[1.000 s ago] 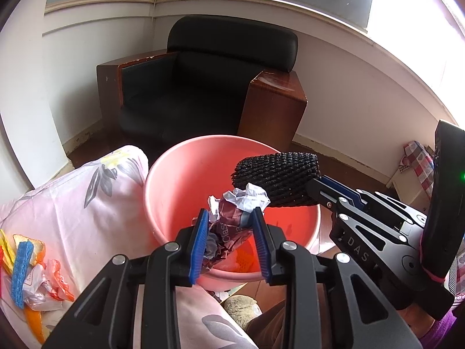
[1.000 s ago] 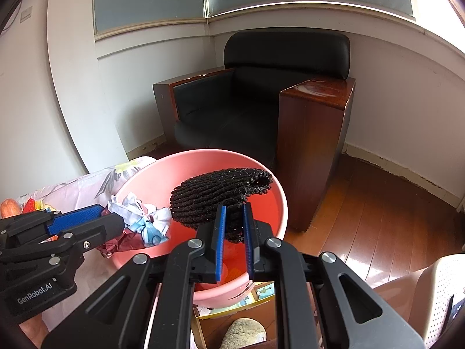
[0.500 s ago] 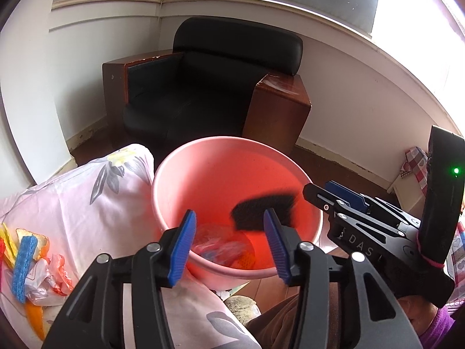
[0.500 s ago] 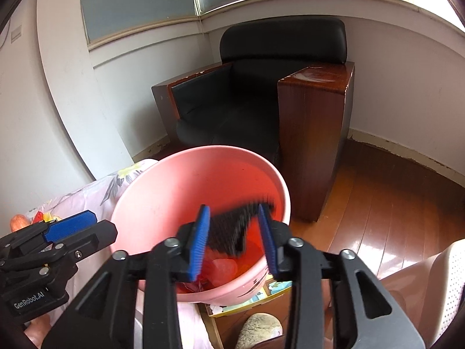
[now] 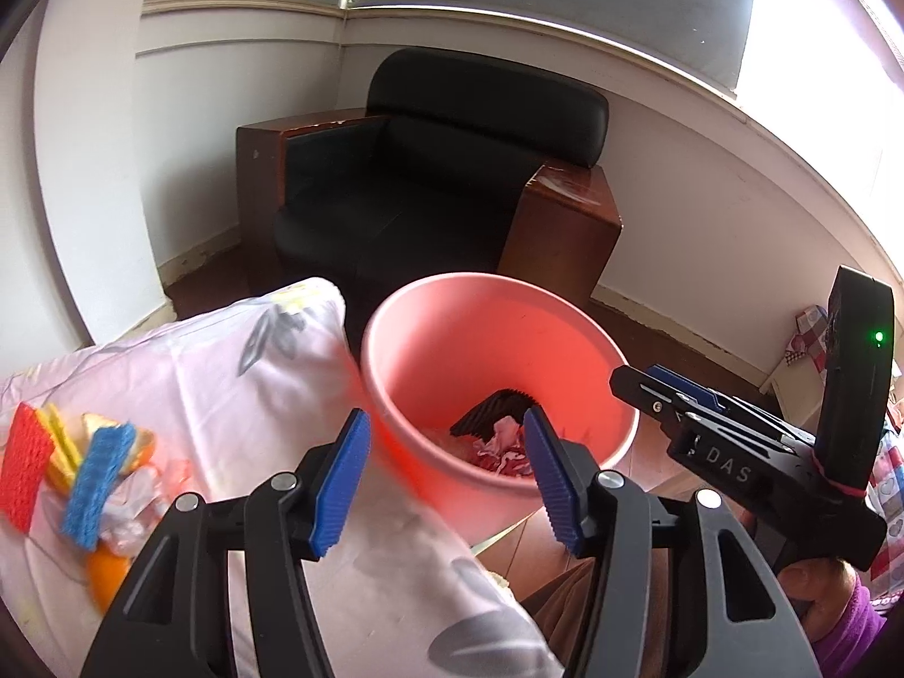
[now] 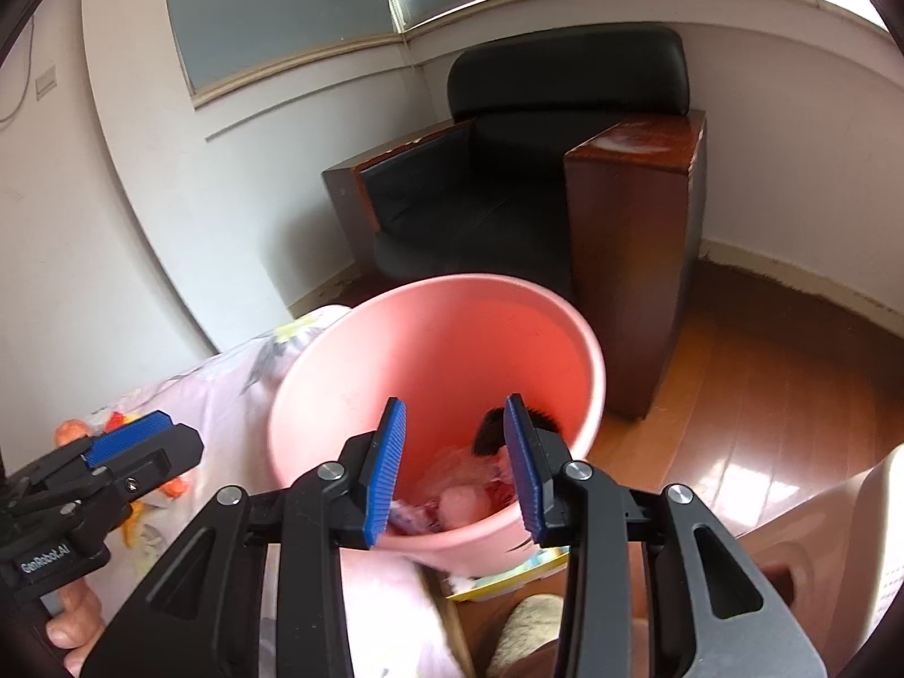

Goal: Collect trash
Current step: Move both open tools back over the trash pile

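Left gripper (image 5: 446, 477): jaws spreading apart, nothing between the blue pads, nothing held. In the left wrist view it sits at the lower middle of the frame, over the near edge of the pink bucket (image 5: 565, 333) and the edge of the flowered cloth (image 5: 186, 373).

Right gripper (image 6: 455, 466): jaws partly apart, empty; the gap frames the inside of the bucket at the lower middle of the right wrist view. A hand (image 5: 819, 593) in a purple sleeve holds it, lower right of the left wrist view.

Bucket: upright, centre of both views, just beside the cloth-covered surface. Inside, at the bottom: a black mesh piece (image 5: 497, 407) lying tilted against the far wall, and crumpled paper (image 5: 503, 446) with red and white print just in front of it, touching it. The right wrist view shows the same heap, blurred; the single items cannot be separated there.

Trash not in the bucket: on the cloth at the far left of the left wrist view, a red sponge strip (image 5: 22, 466), a blue sponge strip (image 5: 99, 483), yellow strips between them, orange peel (image 5: 107, 570) and crinkled clear wrap. All lie close together, touching or overlapping, well apart from the bucket.

Background: black armchair (image 5: 452, 169) with wooden sides in the corner, upper middle of both views; wooden floor (image 6: 791, 395) at right.
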`<state>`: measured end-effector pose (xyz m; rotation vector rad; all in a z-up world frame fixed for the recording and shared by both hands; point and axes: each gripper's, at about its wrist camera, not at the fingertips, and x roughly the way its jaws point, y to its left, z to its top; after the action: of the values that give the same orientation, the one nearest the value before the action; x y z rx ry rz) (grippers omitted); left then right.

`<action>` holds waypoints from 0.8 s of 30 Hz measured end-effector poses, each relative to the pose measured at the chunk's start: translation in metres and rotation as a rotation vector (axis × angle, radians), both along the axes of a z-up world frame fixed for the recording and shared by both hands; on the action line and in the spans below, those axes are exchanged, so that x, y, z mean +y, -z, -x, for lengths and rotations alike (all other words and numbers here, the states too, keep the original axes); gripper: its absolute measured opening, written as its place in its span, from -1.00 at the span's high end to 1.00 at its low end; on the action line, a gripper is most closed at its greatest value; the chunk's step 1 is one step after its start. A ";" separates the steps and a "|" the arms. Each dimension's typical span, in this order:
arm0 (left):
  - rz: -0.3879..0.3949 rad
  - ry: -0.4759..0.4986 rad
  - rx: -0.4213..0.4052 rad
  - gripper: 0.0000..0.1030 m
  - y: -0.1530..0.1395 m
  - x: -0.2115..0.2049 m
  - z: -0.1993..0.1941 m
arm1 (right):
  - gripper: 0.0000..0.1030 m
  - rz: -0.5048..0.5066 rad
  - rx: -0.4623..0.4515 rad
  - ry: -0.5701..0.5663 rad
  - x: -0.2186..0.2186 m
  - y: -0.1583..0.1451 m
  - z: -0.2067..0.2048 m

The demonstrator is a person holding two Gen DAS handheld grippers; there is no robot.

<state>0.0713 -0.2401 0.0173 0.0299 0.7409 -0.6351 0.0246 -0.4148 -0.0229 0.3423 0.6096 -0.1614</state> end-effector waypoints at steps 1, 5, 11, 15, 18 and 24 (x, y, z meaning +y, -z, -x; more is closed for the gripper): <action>-0.002 -0.004 0.001 -0.09 0.001 0.004 0.003 | 0.28 -0.007 0.000 -0.010 0.004 0.000 0.001; -0.018 -0.021 0.011 -0.09 0.006 0.020 0.015 | 0.28 -0.030 0.007 -0.049 0.018 0.003 0.004; -0.034 -0.045 0.021 -0.09 0.013 0.043 0.028 | 0.28 -0.080 0.027 -0.091 0.036 0.009 0.005; -0.036 -0.062 0.023 -0.09 0.016 0.062 0.038 | 0.28 -0.101 0.047 -0.113 0.047 0.014 0.005; -0.031 -0.083 0.022 -0.09 0.018 0.080 0.044 | 0.28 -0.101 0.059 -0.130 0.056 0.016 0.006; -0.033 -0.145 0.012 -0.09 0.020 0.119 0.051 | 0.28 -0.098 0.072 -0.173 0.072 0.018 0.002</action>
<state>0.0207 -0.1209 -0.0028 0.0025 0.7574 -0.4851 0.0226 -0.3428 -0.0413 0.3776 0.7167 0.0223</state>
